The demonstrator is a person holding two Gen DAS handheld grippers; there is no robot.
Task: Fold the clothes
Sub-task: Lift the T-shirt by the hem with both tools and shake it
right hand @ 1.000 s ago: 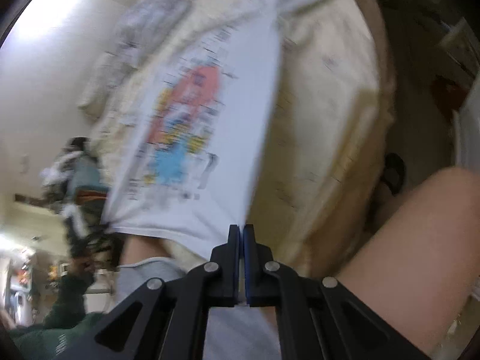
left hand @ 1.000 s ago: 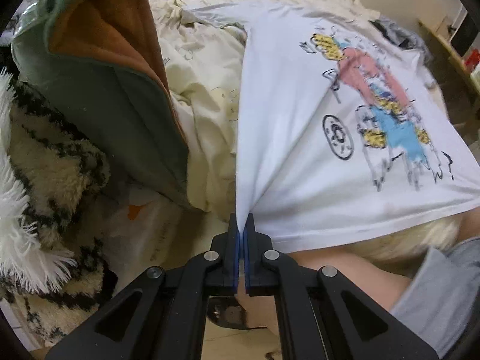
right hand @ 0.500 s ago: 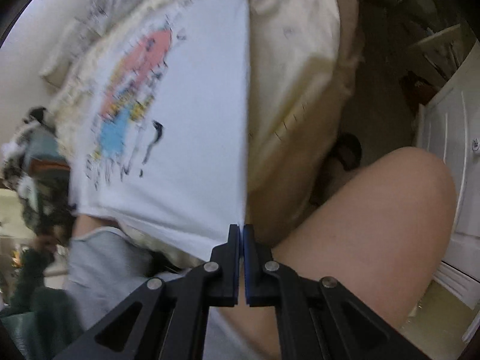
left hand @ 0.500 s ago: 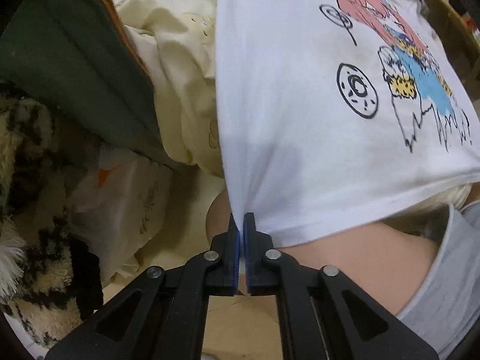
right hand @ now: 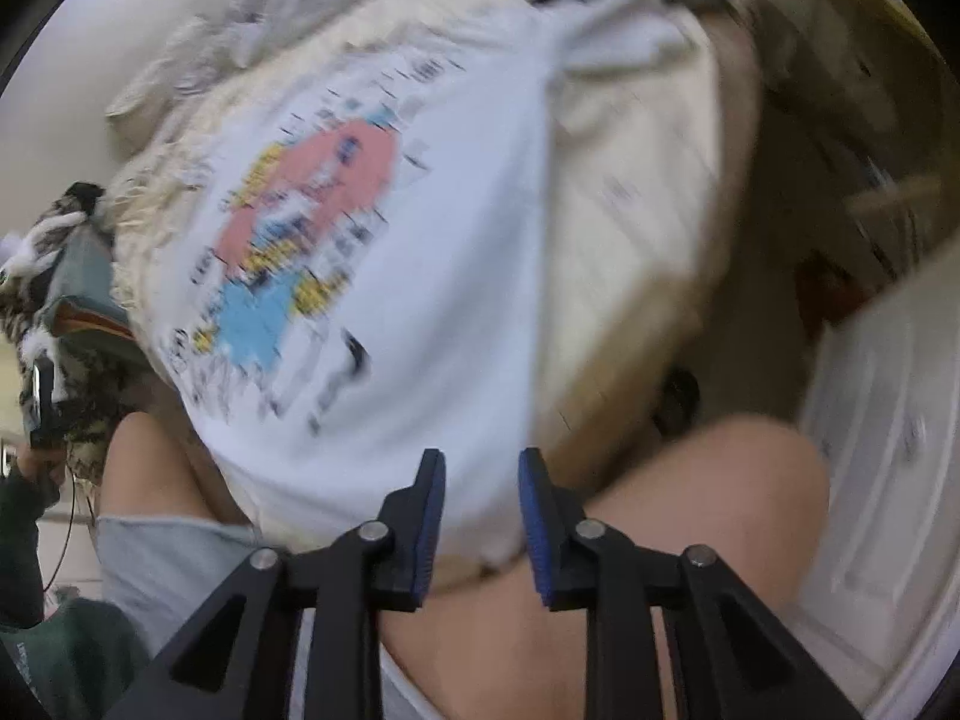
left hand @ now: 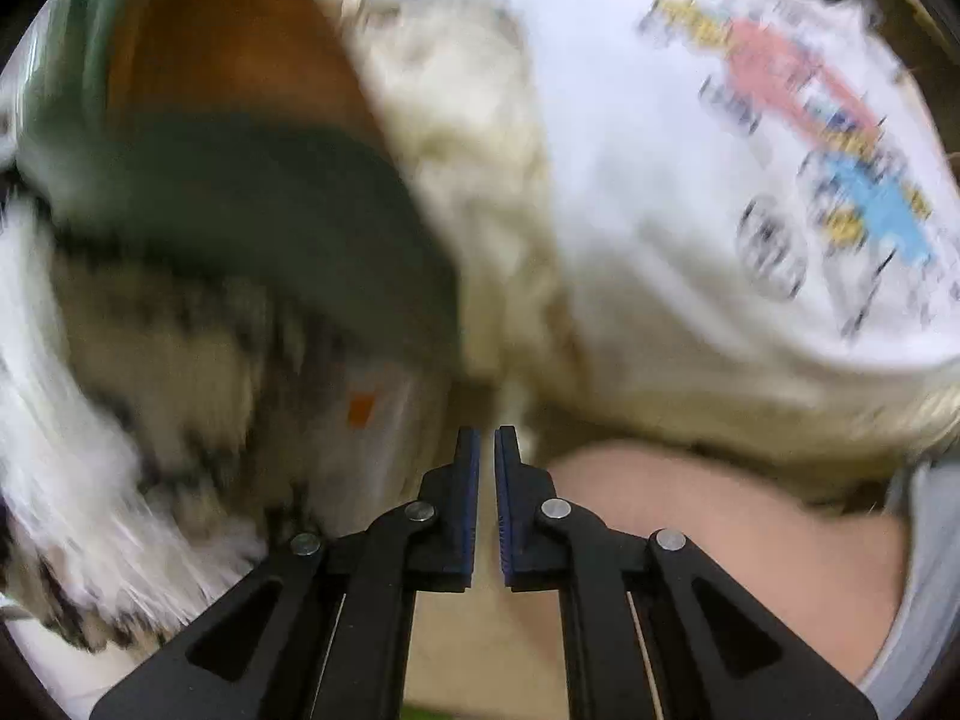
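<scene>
A white T-shirt [left hand: 648, 180] with a pink, blue and yellow cartoon print lies spread face up on the cream bed cover [left hand: 474, 192]. In the left wrist view, which is blurred, my left gripper [left hand: 487, 429] hangs off the shirt's left side over the bed's edge. Its jaws stand a narrow slit apart with nothing between them. In the right wrist view the T-shirt [right hand: 456, 276] reaches down to my right gripper [right hand: 482, 451]. Its jaws are opening, the hem's corner lies loose in the gap, and the pads do not press on it.
A green and orange blanket [left hand: 240, 180] and a fuzzy black-and-white throw [left hand: 120, 360] are piled left of the shirt. The person's bare legs [right hand: 708, 480] and grey shorts [right hand: 174, 564] are right under the grippers. A white door [right hand: 888, 450] stands at the right.
Both grippers have let go of the shirt's bottom corners, and the shirt has dropped onto the bed. The left gripper has swung left off the shirt. The right jaws have spread apart.
</scene>
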